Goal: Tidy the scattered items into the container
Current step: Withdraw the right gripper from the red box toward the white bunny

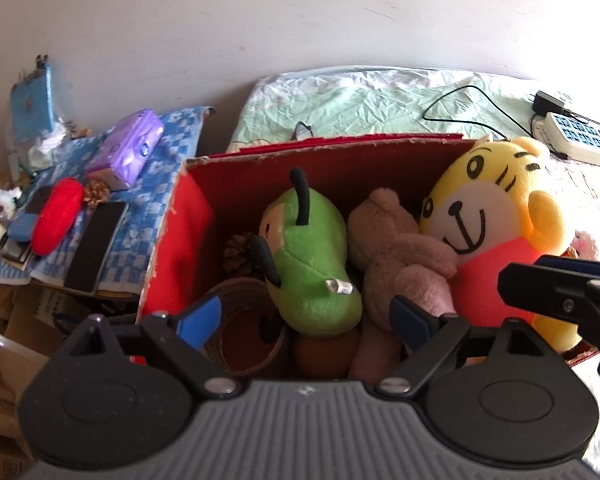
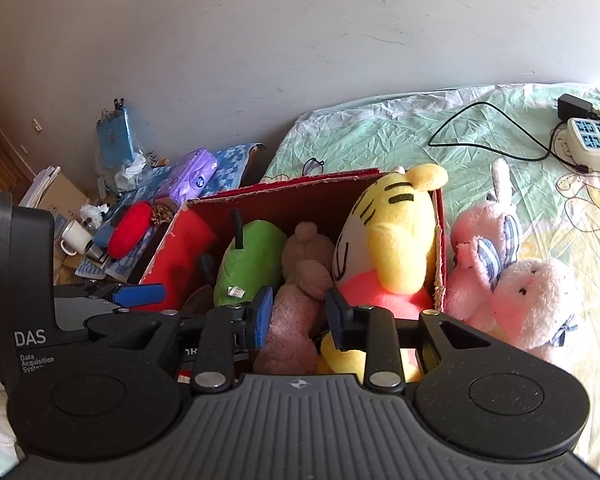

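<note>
The box (image 2: pixel 439 236) already holds three soft toys. Two pink rabbits (image 2: pixel 512 276) wait on the bed (image 2: pixel 380 136). Both grippers hover with jaws spread, empty

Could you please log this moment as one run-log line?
left gripper: open | right gripper: open | red box: three plush toys | pink bunnies: outside

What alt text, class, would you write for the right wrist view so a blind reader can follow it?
An open right gripper hovers over a red cardboard box packed with a yellow tiger plush, a brown bear plush and a green plush. Two pink rabbit plushes lie outside it on the bed.
</note>
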`<state>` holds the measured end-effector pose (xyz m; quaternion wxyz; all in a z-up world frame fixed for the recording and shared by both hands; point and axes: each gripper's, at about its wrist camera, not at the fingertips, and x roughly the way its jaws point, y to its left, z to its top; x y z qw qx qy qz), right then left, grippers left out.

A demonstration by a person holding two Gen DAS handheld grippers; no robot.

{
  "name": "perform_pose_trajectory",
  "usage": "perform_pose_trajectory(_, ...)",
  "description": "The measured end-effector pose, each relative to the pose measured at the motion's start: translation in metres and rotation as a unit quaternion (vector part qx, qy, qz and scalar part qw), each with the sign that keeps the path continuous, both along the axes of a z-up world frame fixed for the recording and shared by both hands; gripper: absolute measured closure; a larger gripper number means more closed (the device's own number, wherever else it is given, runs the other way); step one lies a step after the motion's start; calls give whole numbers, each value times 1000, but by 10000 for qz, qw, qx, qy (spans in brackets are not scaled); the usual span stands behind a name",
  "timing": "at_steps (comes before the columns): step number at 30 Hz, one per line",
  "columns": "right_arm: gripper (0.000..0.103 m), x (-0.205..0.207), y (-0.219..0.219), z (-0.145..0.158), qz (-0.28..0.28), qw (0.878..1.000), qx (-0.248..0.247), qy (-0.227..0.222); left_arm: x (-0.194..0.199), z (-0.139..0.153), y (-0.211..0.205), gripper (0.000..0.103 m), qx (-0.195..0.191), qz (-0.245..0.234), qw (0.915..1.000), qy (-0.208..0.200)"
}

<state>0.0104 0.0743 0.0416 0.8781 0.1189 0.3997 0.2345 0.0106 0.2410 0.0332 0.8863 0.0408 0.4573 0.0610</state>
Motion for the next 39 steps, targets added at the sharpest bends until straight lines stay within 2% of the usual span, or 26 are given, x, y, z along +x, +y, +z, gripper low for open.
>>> perform_pose_trajectory(15,69,3,-34,5,500,9986,131,-73,-7,11,-38,12,344,576,9977,-46)
perform_pose_trajectory(20,64,3,-54,13,550,9982,204,-126,-10,25,-59,12,531,674,9960,-245)
perform_pose_trajectory(28,63,5,-100,18,405,9987,229,-182,-12,37,-105,12,579,516,9964,-334)
perform_pose_trajectory(39,63,5,-160,-1,-36,9997,233,88,-9,29,-168,12,712,124,9971,-239)
